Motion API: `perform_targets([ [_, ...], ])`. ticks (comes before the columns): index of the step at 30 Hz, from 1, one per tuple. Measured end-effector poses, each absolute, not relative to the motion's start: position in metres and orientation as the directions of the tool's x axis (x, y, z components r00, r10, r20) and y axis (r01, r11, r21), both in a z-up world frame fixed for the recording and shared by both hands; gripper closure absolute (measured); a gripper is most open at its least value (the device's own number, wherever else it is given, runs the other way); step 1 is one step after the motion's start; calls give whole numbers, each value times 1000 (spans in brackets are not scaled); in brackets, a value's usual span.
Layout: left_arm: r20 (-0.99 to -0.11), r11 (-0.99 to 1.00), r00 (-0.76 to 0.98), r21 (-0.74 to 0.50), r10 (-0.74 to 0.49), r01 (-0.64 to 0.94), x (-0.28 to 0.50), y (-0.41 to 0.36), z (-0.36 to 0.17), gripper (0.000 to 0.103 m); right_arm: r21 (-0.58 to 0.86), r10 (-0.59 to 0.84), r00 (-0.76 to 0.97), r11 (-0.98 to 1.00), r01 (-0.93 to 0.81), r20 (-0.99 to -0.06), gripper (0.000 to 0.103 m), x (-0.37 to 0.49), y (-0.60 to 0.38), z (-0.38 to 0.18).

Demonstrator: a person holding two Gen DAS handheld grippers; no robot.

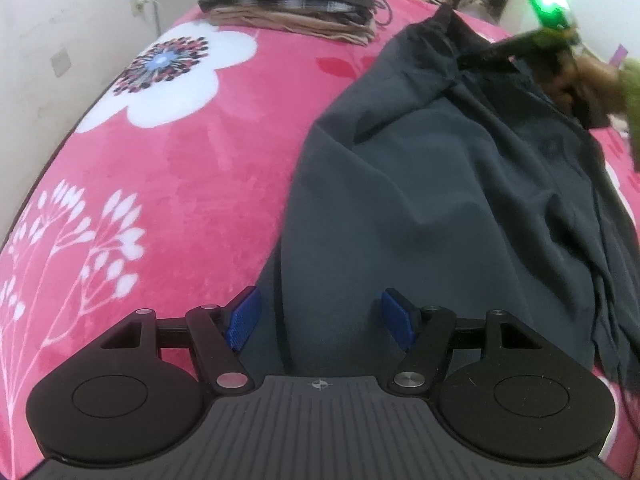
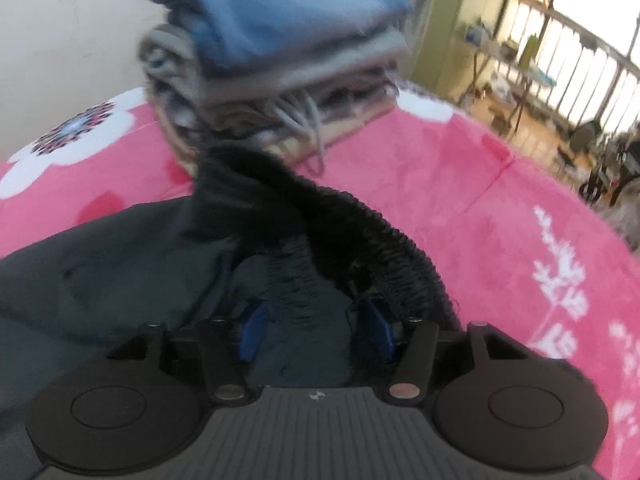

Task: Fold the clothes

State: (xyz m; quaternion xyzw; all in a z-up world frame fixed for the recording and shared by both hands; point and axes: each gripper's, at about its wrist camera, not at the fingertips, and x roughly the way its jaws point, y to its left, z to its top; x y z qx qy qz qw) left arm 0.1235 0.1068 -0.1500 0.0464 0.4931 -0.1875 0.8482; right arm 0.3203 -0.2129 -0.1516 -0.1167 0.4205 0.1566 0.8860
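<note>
A stack of folded clothes (image 1: 292, 8) already sits on the bed (image 1: 180, 152). The dark trousers (image 1: 440, 200) lie unfolded beside it; left claw (image 1: 318, 322) spread empty, right claw (image 2: 316, 330) spread around their waistband (image 2: 360, 224).

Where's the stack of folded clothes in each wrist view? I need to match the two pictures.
Left wrist: the stack of folded clothes sits top centre, at the far edge of the pink blanket.
Right wrist: the stack fills the upper centre, blue piece on top.
Shared landmark: the big white flower left of the stack.
</note>
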Motion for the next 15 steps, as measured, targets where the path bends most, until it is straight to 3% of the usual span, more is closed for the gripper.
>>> perform_targets([
  [2, -853, 920, 440, -108, -280, 376, 125, 107, -152, 36, -12, 213, 571, 931, -364, -793, 45, 328, -221, -158],
  [7, -843, 912, 440, -133, -310, 388, 130, 108, -155, 36, -7, 234, 569, 921, -388, -789, 85, 316, -221, -144],
  [10, -838, 910, 441, -146, -322, 387, 133, 109, -156, 36, -57, 197, 626, 931, -361, -754, 91, 304, -221, -126],
  [15, -834, 908, 438, -162, -336, 386, 134, 111, -157, 36, -147, 66, 704, 960, -238, -707, 91, 303, -235, -116],
])
